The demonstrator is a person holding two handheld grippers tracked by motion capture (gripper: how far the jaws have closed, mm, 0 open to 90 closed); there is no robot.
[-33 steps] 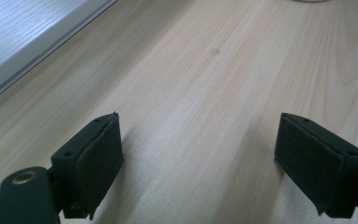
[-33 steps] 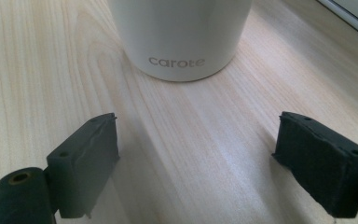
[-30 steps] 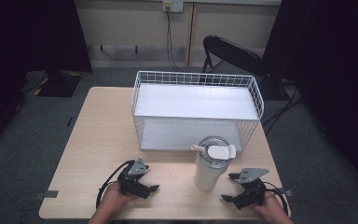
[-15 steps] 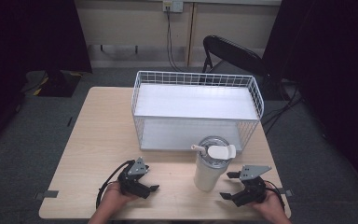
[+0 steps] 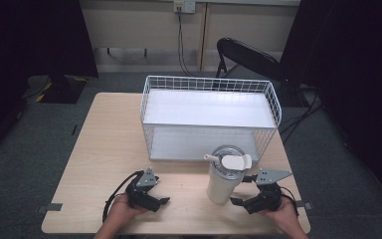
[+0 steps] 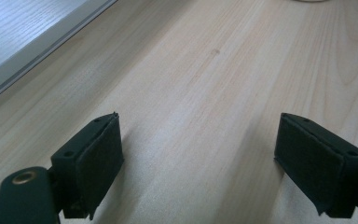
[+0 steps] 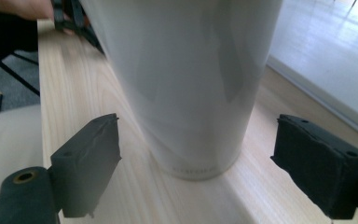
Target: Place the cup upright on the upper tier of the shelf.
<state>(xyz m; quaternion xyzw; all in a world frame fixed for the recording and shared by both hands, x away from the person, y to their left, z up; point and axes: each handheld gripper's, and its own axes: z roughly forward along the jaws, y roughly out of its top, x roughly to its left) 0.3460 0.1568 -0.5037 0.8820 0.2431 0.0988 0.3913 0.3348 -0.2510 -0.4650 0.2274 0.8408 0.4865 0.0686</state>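
Note:
A white tumbler point(image 5: 222, 180) with a clear lid, a straw and a white flip tab stands upright on the wooden table point(image 5: 99, 149), in front of the wire basket. My right gripper point(image 5: 239, 200) is open just to its right, jaws pointing left at its base. In the right gripper view the tumbler point(image 7: 186, 79) stands close ahead between the spread pads point(image 7: 93, 158), untouched. My left gripper point(image 5: 163, 201) rests open at the table's front left, and the left gripper view has bare wood between its pads point(image 6: 95, 161).
A white wire basket point(image 5: 211, 117) with a white board across it occupies the table's back half. A black chair point(image 5: 248, 57) stands behind the table. Cables trail from both grippers. In the right gripper view the other hand and gripper point(image 7: 70, 18) lie beyond the tumbler.
My right gripper has slid left toward the tumbler's base. The left gripper and the tumbler have stayed in place.

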